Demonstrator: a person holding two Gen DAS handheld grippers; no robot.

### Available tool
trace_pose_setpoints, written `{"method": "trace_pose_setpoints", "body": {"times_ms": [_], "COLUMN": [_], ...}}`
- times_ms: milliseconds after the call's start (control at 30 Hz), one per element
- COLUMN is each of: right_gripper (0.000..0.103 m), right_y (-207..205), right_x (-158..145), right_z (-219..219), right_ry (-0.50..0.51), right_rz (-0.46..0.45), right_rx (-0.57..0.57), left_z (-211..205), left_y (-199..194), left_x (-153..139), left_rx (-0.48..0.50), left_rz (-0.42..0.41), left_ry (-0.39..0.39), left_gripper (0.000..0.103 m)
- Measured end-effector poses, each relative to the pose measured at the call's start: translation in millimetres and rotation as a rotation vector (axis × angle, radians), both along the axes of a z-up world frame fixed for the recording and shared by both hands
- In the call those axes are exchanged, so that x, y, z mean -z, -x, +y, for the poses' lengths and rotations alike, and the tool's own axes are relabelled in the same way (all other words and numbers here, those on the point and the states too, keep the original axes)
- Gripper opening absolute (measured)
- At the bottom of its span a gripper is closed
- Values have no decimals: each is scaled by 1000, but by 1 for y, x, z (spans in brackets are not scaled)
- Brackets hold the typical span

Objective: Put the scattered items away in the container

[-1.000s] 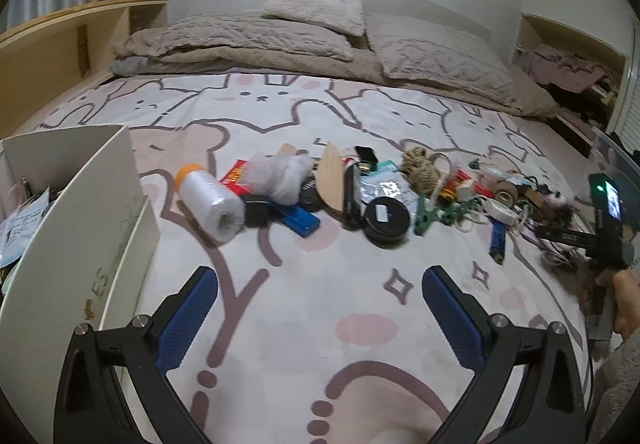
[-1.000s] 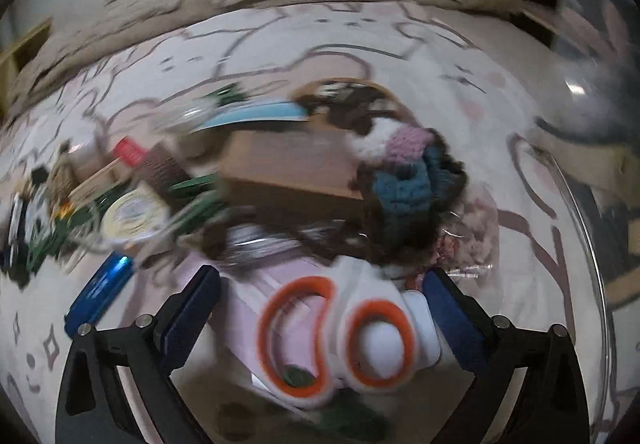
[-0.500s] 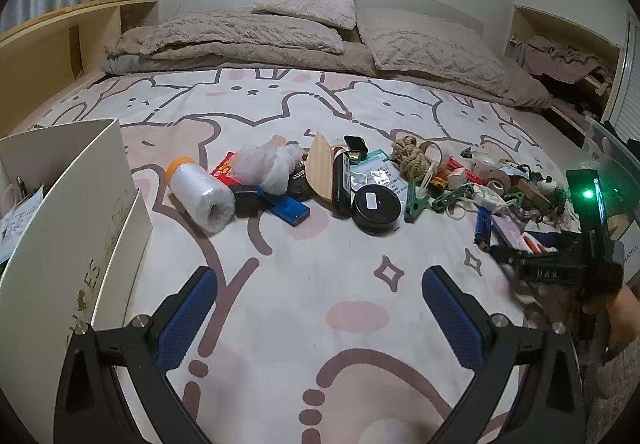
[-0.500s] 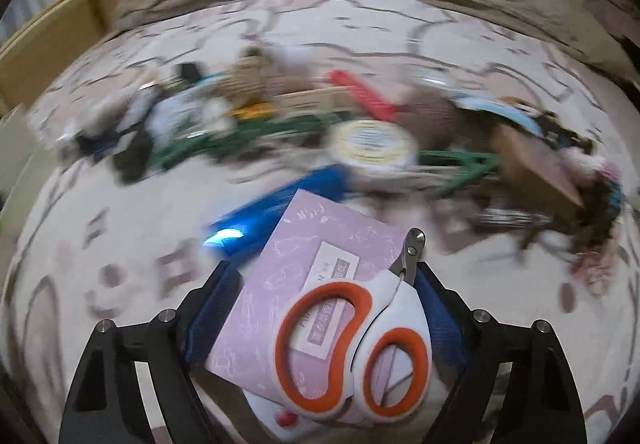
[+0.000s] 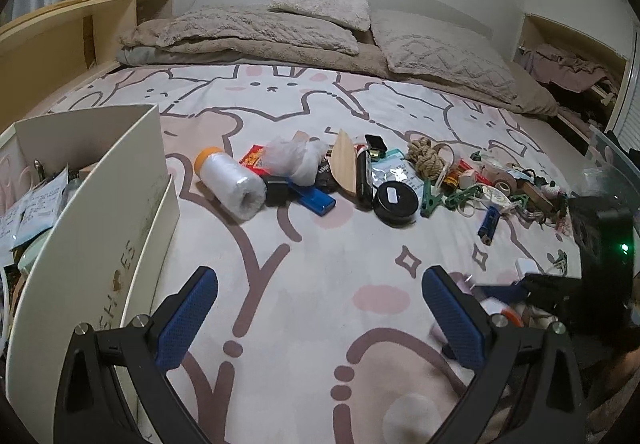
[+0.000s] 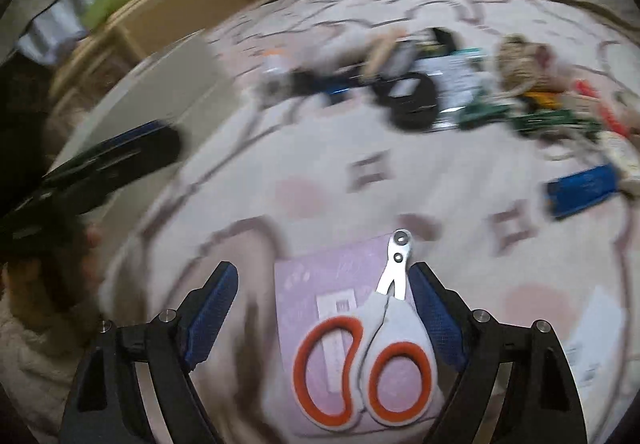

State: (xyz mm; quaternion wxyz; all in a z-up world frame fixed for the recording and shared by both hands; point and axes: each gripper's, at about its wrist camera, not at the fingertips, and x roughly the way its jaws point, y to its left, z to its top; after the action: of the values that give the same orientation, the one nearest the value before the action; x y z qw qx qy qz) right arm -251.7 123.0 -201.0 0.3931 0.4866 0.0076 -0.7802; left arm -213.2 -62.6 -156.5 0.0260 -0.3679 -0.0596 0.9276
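My right gripper [image 6: 322, 276] is shut on a purple card pack [image 6: 320, 284] carrying orange-and-white clippers [image 6: 372, 344], held above the patterned bed sheet [image 6: 280, 171]. Motion blurs this view. The cream box [image 5: 100, 203] stands at the left with papers inside, and shows blurred as the box [image 6: 160, 95] at the upper left of the right wrist view. My left gripper [image 5: 320, 316] hangs open and empty over bare sheet beside the box. Scattered items lie across mid-bed: a film roll [image 5: 232, 183], a black round tin [image 5: 396, 199], a rope ball [image 5: 426, 157], green clips [image 5: 432, 199].
Pillows and a folded blanket [image 5: 280, 31] fill the head of the bed. A wooden shelf [image 5: 60, 39] runs along the left. The right gripper's black housing [image 5: 596, 228] sits at the right edge. A clear lid [image 5: 612, 163] lies beyond the pile.
My right gripper closed on the clipper pack, then swung left with it from the pile toward the box. The left gripper stayed almost still, open.
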Motion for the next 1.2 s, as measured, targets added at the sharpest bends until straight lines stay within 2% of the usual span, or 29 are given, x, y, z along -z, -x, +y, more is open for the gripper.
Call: {"method": "trace_pose_setpoints", "body": {"times_ms": [200,300,433,633,767,967,1200], "right_gripper": [89,89,89,89,92,103,103], "right_y": [-20,-28,-39,-42,-40,-30,-15], "right_x": [-11,-23,-25,-11,-4,0,1], "right_z": [-10,6,29,28,31,46,73], "right_ry": [-17,-72,-138,-229,-302,-364,-385], "right_rz": [15,99,151,153,172,195,171], "right_rx": [-41,26,87,80,117,198,325], "left_z": [5,6,11,35,53,65,65], "left_y": [-7,-12,-20,-31,-31,-27,-25], "left_x": [7,12,21,33,43,59,61], "left_rx": [28,34,55,129,159,188,198], "left_rz": [-27,-45,-72,-99,-114,-150,-152], "left_ry": [20,17,10,6,62,103,113], "left_gripper": [103,103,103,103,103,103,103]}}
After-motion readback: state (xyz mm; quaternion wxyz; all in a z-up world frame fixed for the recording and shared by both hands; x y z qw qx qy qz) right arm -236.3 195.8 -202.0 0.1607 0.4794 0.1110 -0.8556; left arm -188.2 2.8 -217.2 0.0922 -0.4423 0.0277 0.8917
